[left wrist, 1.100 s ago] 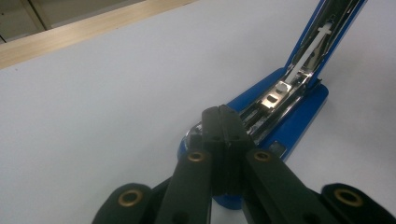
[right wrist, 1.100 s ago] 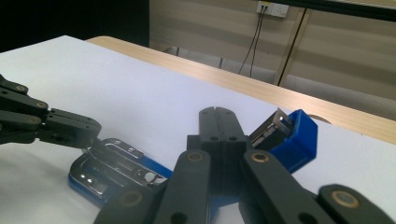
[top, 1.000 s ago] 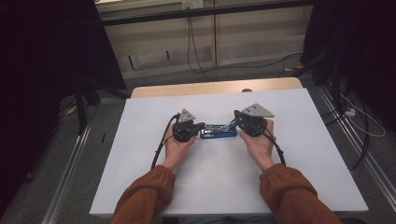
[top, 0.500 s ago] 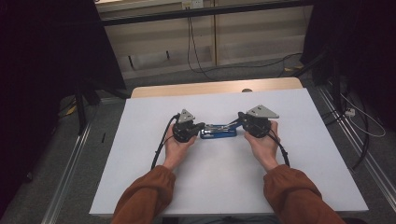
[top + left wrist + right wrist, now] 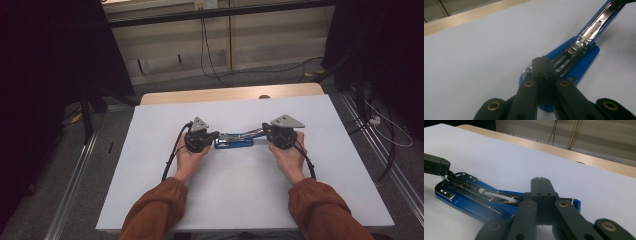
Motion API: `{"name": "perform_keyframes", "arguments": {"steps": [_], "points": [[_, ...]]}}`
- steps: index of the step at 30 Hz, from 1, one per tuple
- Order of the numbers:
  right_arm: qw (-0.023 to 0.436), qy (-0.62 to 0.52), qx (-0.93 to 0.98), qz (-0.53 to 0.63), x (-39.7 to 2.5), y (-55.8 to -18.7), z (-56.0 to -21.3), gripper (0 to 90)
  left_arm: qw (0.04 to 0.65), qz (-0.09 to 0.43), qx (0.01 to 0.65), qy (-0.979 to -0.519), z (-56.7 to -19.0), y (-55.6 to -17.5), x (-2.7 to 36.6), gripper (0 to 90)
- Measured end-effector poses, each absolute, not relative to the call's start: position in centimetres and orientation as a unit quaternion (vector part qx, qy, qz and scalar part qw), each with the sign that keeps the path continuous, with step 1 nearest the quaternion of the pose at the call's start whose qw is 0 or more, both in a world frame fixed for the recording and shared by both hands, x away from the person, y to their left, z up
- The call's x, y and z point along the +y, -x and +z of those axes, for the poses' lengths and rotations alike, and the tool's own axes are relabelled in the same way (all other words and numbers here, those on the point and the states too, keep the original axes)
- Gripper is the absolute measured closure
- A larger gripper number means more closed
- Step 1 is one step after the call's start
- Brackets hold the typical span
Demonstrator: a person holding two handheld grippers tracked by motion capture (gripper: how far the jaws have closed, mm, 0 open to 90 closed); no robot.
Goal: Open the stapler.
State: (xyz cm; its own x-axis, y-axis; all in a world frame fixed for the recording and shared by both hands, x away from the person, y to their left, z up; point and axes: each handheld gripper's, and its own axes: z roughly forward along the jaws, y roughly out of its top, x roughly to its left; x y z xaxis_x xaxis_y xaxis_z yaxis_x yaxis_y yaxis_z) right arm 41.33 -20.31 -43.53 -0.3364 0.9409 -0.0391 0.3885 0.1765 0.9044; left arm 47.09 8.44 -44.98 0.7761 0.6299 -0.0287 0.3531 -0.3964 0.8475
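A blue stapler [image 5: 234, 143] lies at the middle of the white table [image 5: 240, 200], its base flat and its top arm swung up to the right. My left gripper [image 5: 215, 135] is shut on the stapler's left end; the left gripper view has the closed jaws [image 5: 542, 63] over the metal magazine of the stapler [image 5: 584, 52]. Pinching the raised arm's far end is my right gripper [image 5: 264, 131], also shut. In the right gripper view its jaws [image 5: 541, 183] are closed above the stapler [image 5: 474, 200], with the left gripper [image 5: 434, 166] at the far end.
A wooden strip [image 5: 230, 94] runs along the table's far edge. Behind it are a pale wall panel and hanging cables [image 5: 202, 45]. Metal floor rails [image 5: 75, 185] flank the table on both sides.
My right gripper has drifted a little to the right with the stapler's arm, so the stapler stands open wider. The left gripper has stayed in place.
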Motion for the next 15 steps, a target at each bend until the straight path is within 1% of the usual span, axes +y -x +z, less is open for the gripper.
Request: {"name": "perform_keyframes", "arguments": {"steps": [15], "points": [[0.310, -0.484, 0.705, 0.416, -21.6, -41.1, -44.7, 90.0, 0.460, 0.146, 0.302, -0.822, -44.9, -47.1, 8.4, 90.0]]}}
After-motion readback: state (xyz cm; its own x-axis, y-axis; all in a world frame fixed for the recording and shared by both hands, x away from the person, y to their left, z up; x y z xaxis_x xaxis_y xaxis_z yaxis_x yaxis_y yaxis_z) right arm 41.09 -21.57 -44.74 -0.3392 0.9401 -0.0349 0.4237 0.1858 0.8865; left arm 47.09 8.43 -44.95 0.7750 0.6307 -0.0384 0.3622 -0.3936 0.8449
